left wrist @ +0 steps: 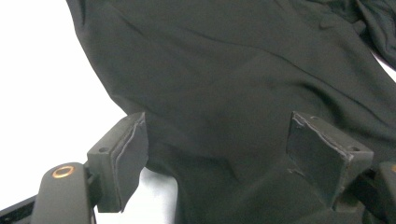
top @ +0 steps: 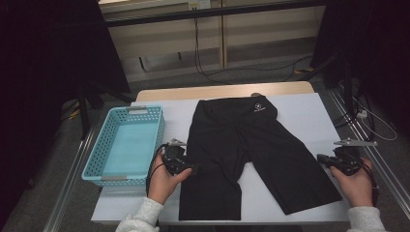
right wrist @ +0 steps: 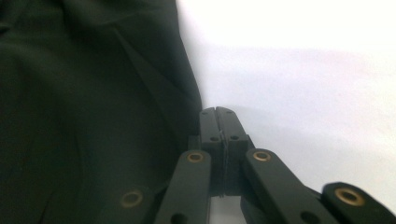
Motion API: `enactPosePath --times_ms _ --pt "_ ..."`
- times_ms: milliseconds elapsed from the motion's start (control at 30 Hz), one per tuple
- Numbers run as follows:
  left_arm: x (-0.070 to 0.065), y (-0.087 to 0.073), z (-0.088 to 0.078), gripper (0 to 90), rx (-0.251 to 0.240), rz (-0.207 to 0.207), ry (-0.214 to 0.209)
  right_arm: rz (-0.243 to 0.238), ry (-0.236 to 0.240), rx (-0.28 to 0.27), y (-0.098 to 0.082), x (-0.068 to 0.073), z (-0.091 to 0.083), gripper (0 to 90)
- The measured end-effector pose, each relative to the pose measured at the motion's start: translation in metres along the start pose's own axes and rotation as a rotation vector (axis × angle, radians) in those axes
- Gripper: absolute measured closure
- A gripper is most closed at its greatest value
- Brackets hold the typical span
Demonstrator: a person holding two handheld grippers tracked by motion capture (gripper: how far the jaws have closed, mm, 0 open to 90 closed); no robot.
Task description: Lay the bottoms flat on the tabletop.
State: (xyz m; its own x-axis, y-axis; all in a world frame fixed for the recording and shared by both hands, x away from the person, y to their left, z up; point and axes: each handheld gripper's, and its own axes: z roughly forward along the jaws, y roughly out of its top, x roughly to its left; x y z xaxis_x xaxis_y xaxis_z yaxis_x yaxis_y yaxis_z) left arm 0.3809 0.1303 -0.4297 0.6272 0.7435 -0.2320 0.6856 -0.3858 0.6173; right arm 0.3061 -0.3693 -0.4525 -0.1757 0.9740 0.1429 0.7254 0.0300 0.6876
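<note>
We see black shorts (top: pixel 251 154) spread flat on the white-covered table (top: pixel 309 116), waistband at the far side, just right of a turquoise basket (top: pixel 126 145). The left hand-held gripper (top: pixel 196 167) sits at the outer edge of the shorts' left leg, jaws wide apart over the fabric (nothing clamped). The right hand-held gripper (top: pixel 320 158) has its jaws pressed together just beside the right leg's edge, holding nothing.

I see a light blue plastic basket with holes in its walls (top: pixel 99 150) at the left of the white worktop (top: pixel 309 113). Nothing lies inside it. Behind the worktop, black cables (top: pixel 203 58) hang down to the grey floor (top: pixel 270 72) by a pale wall.
</note>
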Motion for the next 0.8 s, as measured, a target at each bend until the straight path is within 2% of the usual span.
enactPosePath --times_ms 67,133,200,267,300,333,367,533,567,667,733,767,800 --pt "0.0 0.0 -0.001 21.3 -0.006 -0.004 0.003 0.002 0.009 -0.014 -0.001 0.002 -0.001 79.4" --pt "0.0 0.0 -0.001 21.3 -0.011 -0.006 0.005 -0.04 -0.006 -0.006 0.0 0.006 -0.001 76.8" --pt "0.0 0.0 -0.001 21.3 -0.012 -0.005 0.002 -0.055 0.013 0.005 -0.001 0.01 0.001 74.6" --pt "-0.001 0.0 -0.001 21.3 -0.01 -0.004 0.001 -0.067 0.006 0.005 -0.001 0.012 0.002 76.4" --pt "-0.001 0.0 -0.001 21.3 -0.005 -0.001 0.001 -0.076 -0.004 0.008 0.0 0.012 0.002 80.9" --pt "-0.001 0.0 -0.001 21.3 -0.004 -0.001 -0.001 -0.065 -0.006 0.014 0.0 0.012 0.002 88.4" --pt "-0.001 0.0 0.0 21.3 -0.005 -0.001 -0.003 -0.043 0.025 0.02 0.0 0.011 0.002 89.8" --pt "-0.002 0.001 -0.001 21.3 -0.006 0.0 -0.002 -0.003 0.058 0.044 -0.003 0.008 -0.006 90.0" --pt "-0.002 0.001 -0.001 21.3 -0.008 -0.002 -0.003 0.005 0.05 0.041 -0.004 0.008 -0.008 90.0" --pt "-0.002 0.001 -0.002 21.3 -0.003 0.002 -0.004 -0.049 0.001 0.027 -0.005 0.009 -0.01 90.0" --pt "-0.003 0.002 -0.001 21.3 -0.008 0.004 -0.004 -0.069 -0.003 0.026 -0.003 0.013 -0.011 89.9" --pt "-0.003 0.002 -0.001 21.3 -0.008 0.004 -0.004 -0.083 -0.017 0.018 -0.001 0.017 -0.011 88.0" --pt "-0.003 0.001 -0.001 21.3 -0.007 0.004 -0.005 -0.099 -0.045 0.005 0.0 0.02 -0.012 82.0"
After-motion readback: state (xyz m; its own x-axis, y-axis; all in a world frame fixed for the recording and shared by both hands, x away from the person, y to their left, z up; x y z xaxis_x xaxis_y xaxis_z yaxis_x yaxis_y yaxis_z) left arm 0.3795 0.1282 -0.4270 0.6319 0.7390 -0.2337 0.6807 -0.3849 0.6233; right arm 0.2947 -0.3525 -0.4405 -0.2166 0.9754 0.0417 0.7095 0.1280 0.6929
